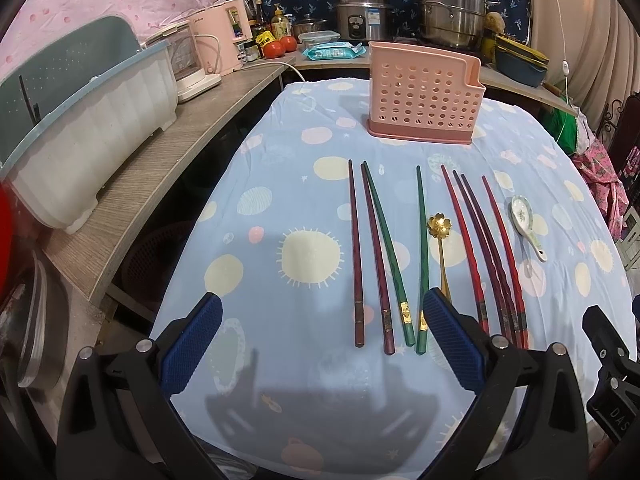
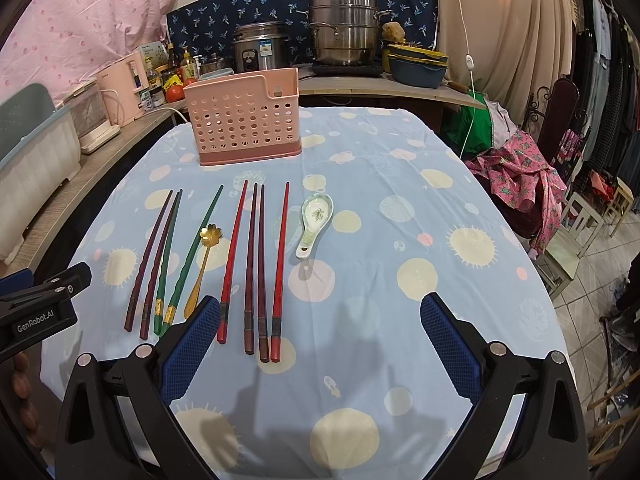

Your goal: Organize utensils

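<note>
In the left wrist view, the left gripper (image 1: pixel 322 324) is held released over the table's near edge; chopsticks (image 1: pixel 420 256) are laid ahead, the holder (image 1: pixel 424 94) near the far edge. In the right wrist view, the right gripper (image 2: pixel 320 324) is spread, nothing grasped; a spoon (image 2: pixel 314 224) is seen beside the chopsticks (image 2: pixel 256 268), pots (image 2: pixel 344 32) behind the holder (image 2: pixel 244 120).

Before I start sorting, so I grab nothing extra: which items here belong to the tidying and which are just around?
For the job: pink perforated plastic holder, eight chopsticks, gold flower-shaped spoon, white ceramic soup spoon.

Just around: steel steamer pot, rice cooker, tomatoes, pink kettle.
</note>
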`<state>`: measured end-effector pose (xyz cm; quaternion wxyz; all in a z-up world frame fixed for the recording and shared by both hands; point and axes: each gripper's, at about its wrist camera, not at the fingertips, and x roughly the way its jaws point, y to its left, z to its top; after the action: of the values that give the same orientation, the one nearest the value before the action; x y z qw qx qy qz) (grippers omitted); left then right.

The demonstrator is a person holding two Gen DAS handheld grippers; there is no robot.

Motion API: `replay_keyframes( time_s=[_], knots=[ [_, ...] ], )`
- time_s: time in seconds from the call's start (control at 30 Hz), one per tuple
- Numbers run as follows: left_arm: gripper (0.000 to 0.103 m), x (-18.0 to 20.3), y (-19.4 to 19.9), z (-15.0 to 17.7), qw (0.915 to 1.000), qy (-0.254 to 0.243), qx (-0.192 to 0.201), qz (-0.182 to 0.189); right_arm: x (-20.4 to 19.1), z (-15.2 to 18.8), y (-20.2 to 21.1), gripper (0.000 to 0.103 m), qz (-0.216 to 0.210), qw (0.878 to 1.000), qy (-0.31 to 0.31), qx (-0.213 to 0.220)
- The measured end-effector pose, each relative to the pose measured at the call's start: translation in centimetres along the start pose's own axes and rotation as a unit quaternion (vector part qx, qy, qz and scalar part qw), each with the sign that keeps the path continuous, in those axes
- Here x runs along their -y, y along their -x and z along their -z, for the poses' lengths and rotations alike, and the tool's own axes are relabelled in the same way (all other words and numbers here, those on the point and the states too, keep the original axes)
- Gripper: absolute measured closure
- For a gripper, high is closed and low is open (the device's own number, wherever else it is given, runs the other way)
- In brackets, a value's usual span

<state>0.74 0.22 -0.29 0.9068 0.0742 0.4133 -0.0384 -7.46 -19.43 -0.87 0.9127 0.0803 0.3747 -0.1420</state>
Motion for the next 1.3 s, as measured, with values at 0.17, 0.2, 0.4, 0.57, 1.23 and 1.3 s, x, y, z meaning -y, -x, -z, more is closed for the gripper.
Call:
replay_keyframes(
  time_s=[0.17,0.2,0.4,0.57,1.23,1.3],
  knots=[
    [0.007,-0.1,-0.06,0.0,1.0,0.001,0.0,0.0,-0.02,0.0,-0.03,0.007,0.0,1.0,0.0,0.0],
    [0.007,-0.1,-0.05,-0.01,1.0,0.001,0.0,0.0,-0.03,0.01,-0.06,0.007,0.0,1.0,0.0,0.0],
    [0.007,-0.12,-0.05,-0.01,1.0,0.0,0.0,0.0,-0.06,-0.01,-0.06,0.007,0.0,1.0,0.0,0.0],
    [0.007,-0.16,-0.06,-0.01,1.0,0.001,0.0,0.0,-0.09,-0.04,-0.02,0.007,0.001,1.0,0.0,0.0],
    [0.007,-0.44,0.15,-0.55,1.0,0.004,0.004,0.002,-0.18,-0.38,-0.07,0.007,0.002,1.0,0.004,0.006],
    [0.007,-0.44,0.16,-0.56,1.0,0.004,0.004,0.002,-0.2,-0.38,-0.06,0.007,0.002,1.0,0.003,0.006]
  ],
)
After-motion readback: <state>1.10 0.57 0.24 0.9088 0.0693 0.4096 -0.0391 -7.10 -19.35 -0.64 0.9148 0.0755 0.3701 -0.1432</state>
